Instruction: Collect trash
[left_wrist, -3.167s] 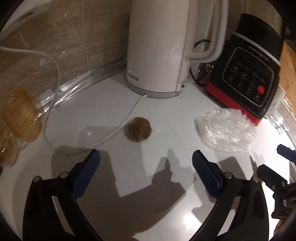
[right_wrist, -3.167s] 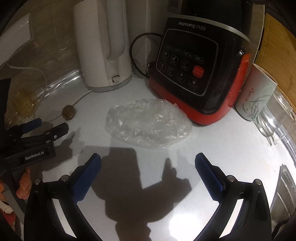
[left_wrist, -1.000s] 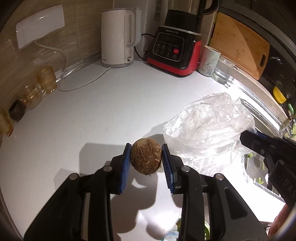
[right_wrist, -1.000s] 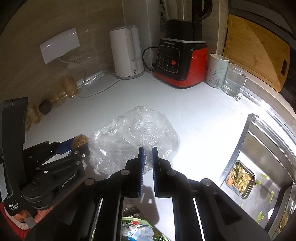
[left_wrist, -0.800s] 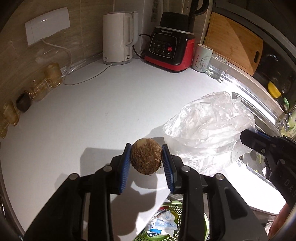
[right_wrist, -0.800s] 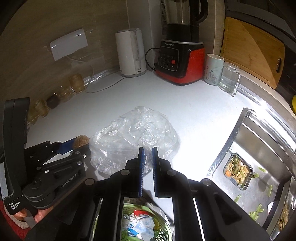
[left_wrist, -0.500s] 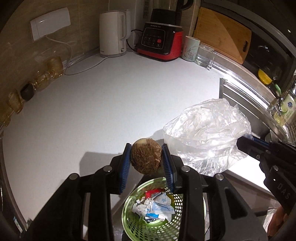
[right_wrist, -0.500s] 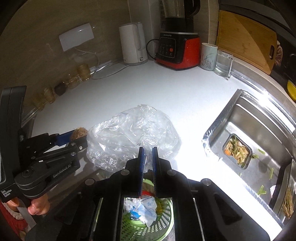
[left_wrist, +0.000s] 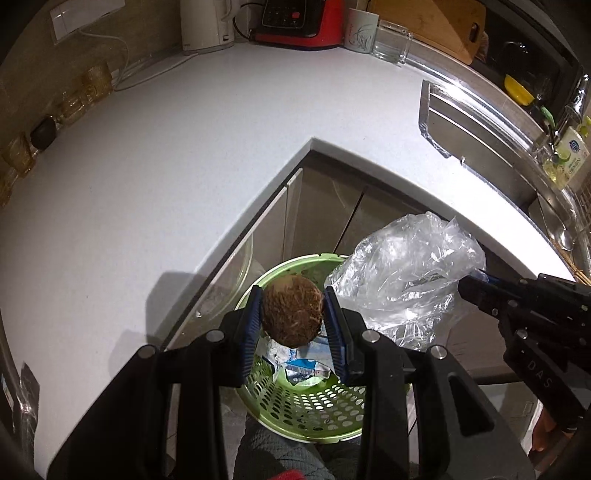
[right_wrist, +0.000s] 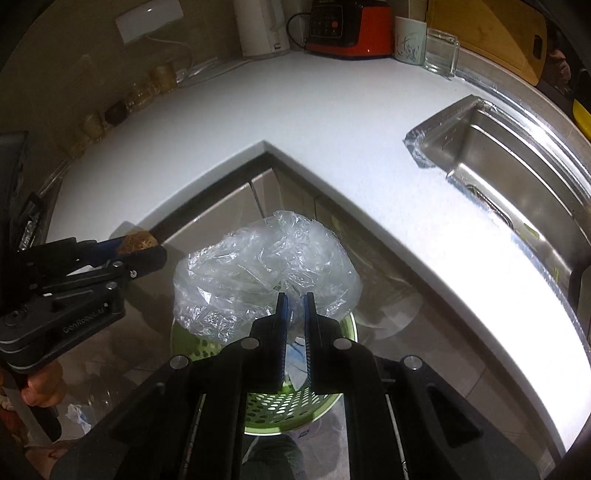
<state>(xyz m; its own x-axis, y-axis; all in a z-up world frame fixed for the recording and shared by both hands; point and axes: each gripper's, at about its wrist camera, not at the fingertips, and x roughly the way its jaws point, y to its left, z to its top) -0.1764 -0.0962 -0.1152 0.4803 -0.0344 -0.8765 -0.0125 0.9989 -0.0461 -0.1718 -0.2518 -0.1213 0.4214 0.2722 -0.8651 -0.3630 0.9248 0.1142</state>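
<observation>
Above the green perforated bin (left_wrist: 295, 406), both held items were positioned for release. The left gripper (left_wrist: 293, 325) had its jaws closed on the brown fibrous ball (left_wrist: 291, 310), which hung over the near part of the bin opening. The right gripper (right_wrist: 294, 325) had its jaws pinched almost together on a fold of the crumpled clear plastic bag (right_wrist: 266, 266); the bag's bulk sat over the far rim of the bin and covered most of the opening in the right wrist view.

The step in hand appeared to be the drop-off. The next move would likely call for opening each pair of jaws while its item was over the bin mouth; the light bag might cling or drift past the rim, so lowering it first seemed advisable.

Paper and carton scraps (left_wrist: 303, 363) lay inside the bin, partly hidden behind the ball. The bin's base was cut off by the gripper bodies. The white desk (left_wrist: 147, 184) beyond the bin showed no further trash, though its edges were distorted.
</observation>
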